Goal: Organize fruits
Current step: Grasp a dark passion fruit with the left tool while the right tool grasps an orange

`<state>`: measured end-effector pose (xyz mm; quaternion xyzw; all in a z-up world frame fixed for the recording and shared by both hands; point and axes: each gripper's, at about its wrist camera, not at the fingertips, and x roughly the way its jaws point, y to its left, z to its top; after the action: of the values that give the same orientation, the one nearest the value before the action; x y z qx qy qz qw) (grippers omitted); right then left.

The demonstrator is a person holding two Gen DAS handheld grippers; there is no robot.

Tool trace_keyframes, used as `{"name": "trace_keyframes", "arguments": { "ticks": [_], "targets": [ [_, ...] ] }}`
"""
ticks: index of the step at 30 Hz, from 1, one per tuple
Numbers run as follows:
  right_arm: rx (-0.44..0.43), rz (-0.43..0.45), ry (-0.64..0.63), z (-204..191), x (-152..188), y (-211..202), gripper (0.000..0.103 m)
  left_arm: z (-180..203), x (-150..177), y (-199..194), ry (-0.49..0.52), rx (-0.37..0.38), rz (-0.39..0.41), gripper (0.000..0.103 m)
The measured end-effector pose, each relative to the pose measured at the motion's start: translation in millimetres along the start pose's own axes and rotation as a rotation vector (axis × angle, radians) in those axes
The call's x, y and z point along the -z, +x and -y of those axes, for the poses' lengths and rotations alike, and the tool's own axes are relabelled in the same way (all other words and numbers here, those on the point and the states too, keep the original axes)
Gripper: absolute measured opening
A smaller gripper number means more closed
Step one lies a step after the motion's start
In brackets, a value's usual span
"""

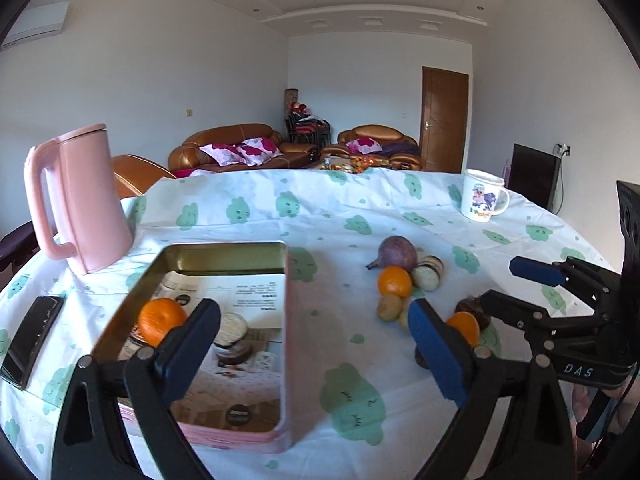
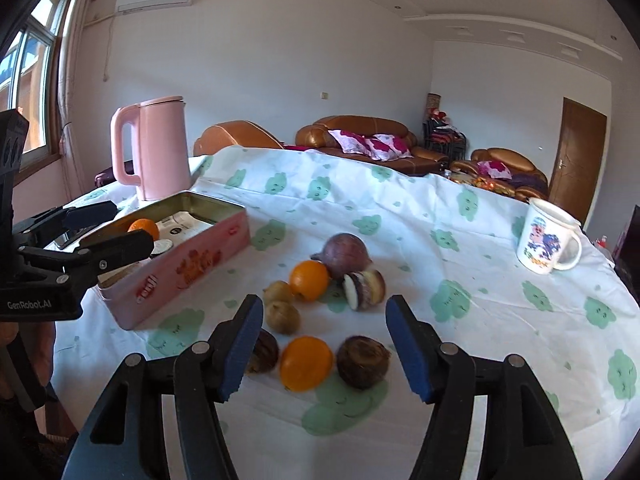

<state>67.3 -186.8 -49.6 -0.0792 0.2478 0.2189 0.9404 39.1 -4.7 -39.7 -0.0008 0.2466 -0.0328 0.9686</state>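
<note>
Both grippers hung with jaws spread over the fruit table, holding nothing

The left gripper (image 1: pixel 314 346) hovered above the pink tin box (image 1: pixel 289 320), its blue pads wide apart, and one orange (image 1: pixel 160 319) already lay inside the box on the printed paper lining. The right gripper (image 2: pixel 324 354) was likewise spread and empty, poised over a loose pile on the cloud-print tablecloth (image 2: pixel 500 320): a near orange (image 2: pixel 306 363) sat between two brown, rough-skinned round fruits (image 2: pixel 363 362), with a second orange (image 2: pixel 309 281), two small yellowish-brown fruits (image 2: pixel 283 317), a purple round fruit (image 2: pixel 346 256) and a cut half (image 2: pixel 364 290) showing a white face farther back. The pile lay just right of the box. A pink kettle (image 2: pixel 160 148) stood behind the box, a cartoon mug (image 2: pixel 548 242) well apart at the right, and a phone (image 1: pixel 34 340) lay left of the box
</note>
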Motion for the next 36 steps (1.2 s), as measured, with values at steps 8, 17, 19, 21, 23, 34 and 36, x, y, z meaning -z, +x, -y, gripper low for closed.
{"name": "trace_keyframes", "arguments": {
  "ticks": [8,17,19,21,23,34,36],
  "targets": [
    [0.005,0.002,0.066,21,17,-5,0.065,50,12,32,0.068,0.117,-0.130,0.090],
    [0.012,0.021,0.071,20,16,-5,0.065,64,14,59,0.080,0.243,-0.264,0.050],
    [0.005,0.016,0.062,16,14,-2,0.065,64,16,57,0.080,0.261,-0.259,0.038],
    [-0.007,0.013,0.045,10,12,0,0.065,57,15,51,0.061,0.233,-0.229,0.038],
    [-0.022,0.003,0.009,1,11,5,0.065,46,14,46,0.036,0.214,-0.197,0.038],
    [-0.024,-0.181,-0.157,-31,9,42,0.042,28,13,36,-0.007,0.186,-0.126,0.038],
    [-0.007,-0.190,-0.165,-33,10,44,0.042,29,13,36,-0.004,0.184,-0.124,0.038]
  ]
}}
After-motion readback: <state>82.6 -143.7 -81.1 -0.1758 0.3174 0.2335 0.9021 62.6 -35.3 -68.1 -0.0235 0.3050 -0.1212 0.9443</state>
